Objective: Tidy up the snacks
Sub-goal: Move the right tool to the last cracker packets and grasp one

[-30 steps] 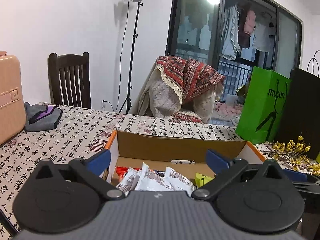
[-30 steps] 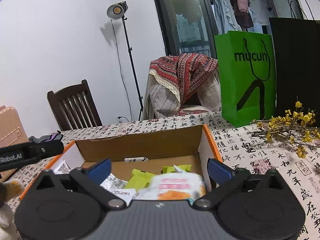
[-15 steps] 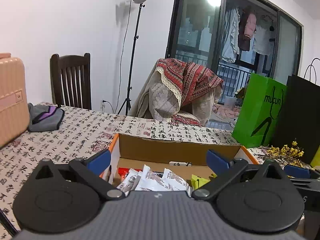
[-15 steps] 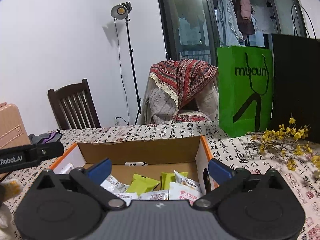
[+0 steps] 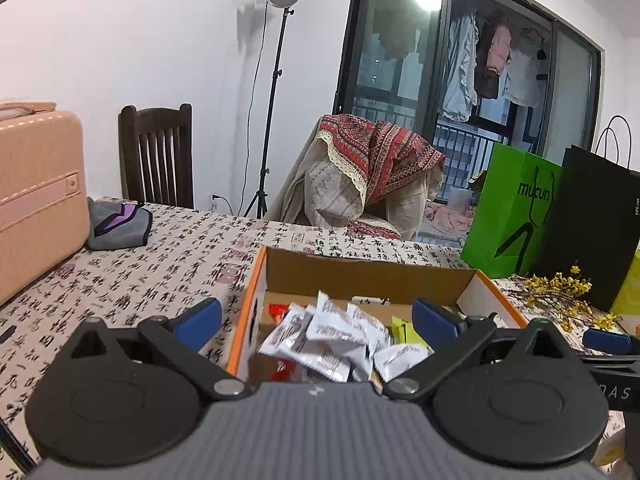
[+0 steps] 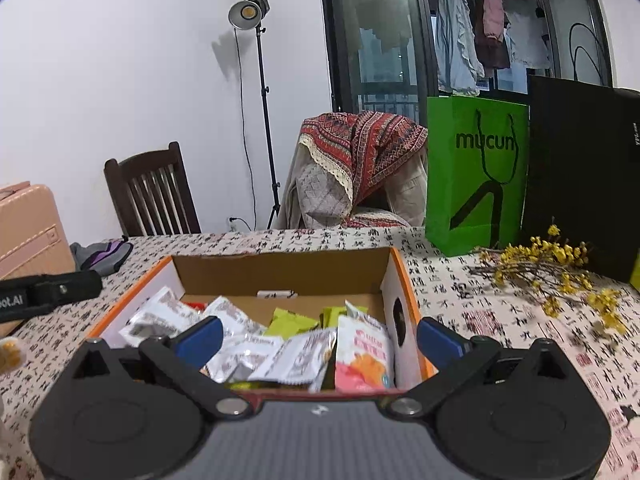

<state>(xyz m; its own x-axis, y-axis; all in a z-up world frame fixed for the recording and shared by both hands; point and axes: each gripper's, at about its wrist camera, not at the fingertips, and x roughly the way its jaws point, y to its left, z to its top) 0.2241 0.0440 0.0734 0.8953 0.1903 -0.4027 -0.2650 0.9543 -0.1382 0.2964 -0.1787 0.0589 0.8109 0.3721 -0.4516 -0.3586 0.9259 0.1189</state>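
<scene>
An open cardboard box with orange edges (image 5: 372, 270) (image 6: 280, 268) sits on the table and holds several snack packets: white and grey ones (image 5: 336, 332) (image 6: 240, 340), green ones (image 6: 294, 318) and a pink and orange one (image 6: 362, 354). My left gripper (image 5: 316, 316) is open and empty, above the box's near left side. My right gripper (image 6: 318, 334) is open and empty, above the box's near edge. The left gripper's arm shows at the left of the right wrist view (image 6: 48, 292).
The table has a calligraphy-print cloth (image 5: 160, 272). A pink suitcase (image 5: 36, 196) and a grey pouch (image 5: 116, 226) are at the left. A green bag (image 6: 474, 176), a black bag (image 6: 584, 176) and yellow flower sprigs (image 6: 556, 268) are at the right. Chairs and a lamp stand are behind.
Both grippers have risen and pulled back from the box. The pink and orange packet that lay between my right gripper's fingers now stands in the box's right end.
</scene>
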